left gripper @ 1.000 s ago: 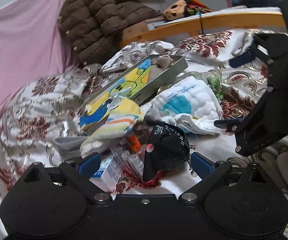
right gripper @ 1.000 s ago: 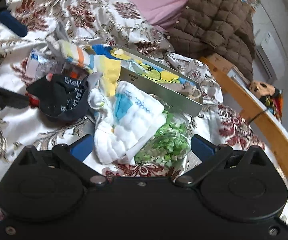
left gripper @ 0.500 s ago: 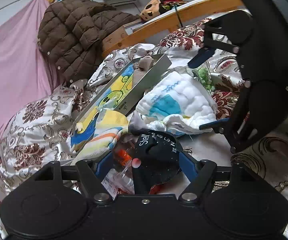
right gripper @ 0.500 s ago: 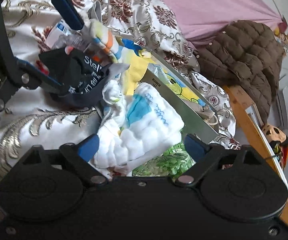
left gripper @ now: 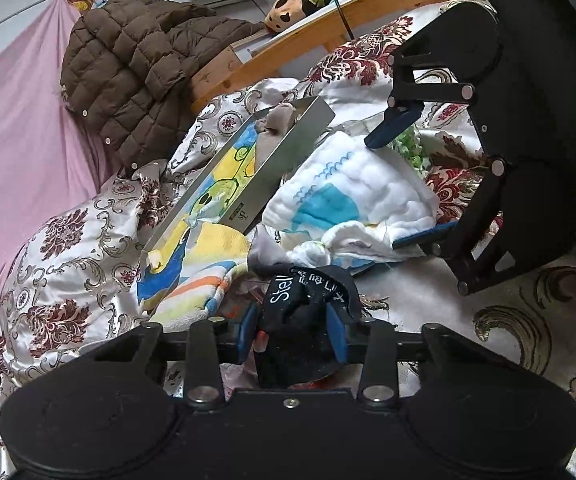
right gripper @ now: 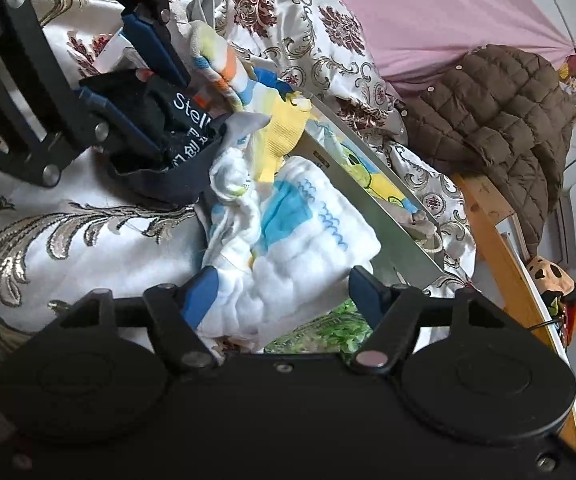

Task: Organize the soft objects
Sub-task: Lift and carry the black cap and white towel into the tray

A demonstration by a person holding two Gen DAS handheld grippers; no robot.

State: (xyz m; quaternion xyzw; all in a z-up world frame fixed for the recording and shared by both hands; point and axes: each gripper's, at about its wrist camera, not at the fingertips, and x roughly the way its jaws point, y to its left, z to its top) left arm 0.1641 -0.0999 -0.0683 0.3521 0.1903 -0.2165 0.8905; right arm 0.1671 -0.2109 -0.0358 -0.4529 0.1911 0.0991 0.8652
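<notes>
A black cloth with white lettering (left gripper: pixel 308 300) lies on the patterned bedspread. My left gripper (left gripper: pixel 294 334) is shut on it; it also shows in the right wrist view (right gripper: pixel 168 136), with the left gripper (right gripper: pixel 156 112) clamped on it. A white quilted cloth with blue print (left gripper: pixel 352 204) lies just beyond. My right gripper (right gripper: pixel 284 292) is open, with its blue fingers on both sides of that white cloth (right gripper: pixel 296 248). A striped yellow, orange and blue cloth (left gripper: pixel 204 276) lies to the left.
A metal tray (left gripper: pixel 292 148) with a cartoon picture holds a small grey soft item (left gripper: pixel 278 118). A green patterned bag (right gripper: pixel 328 332) lies under the white cloth. A brown quilted jacket (left gripper: pixel 136 72) hangs on the wooden bed rail (left gripper: pixel 352 12). A pink sheet (left gripper: pixel 12 120) covers the left.
My left gripper moved forward and closed on the black cloth. My right gripper moved in until its open fingers straddle the white cloth.
</notes>
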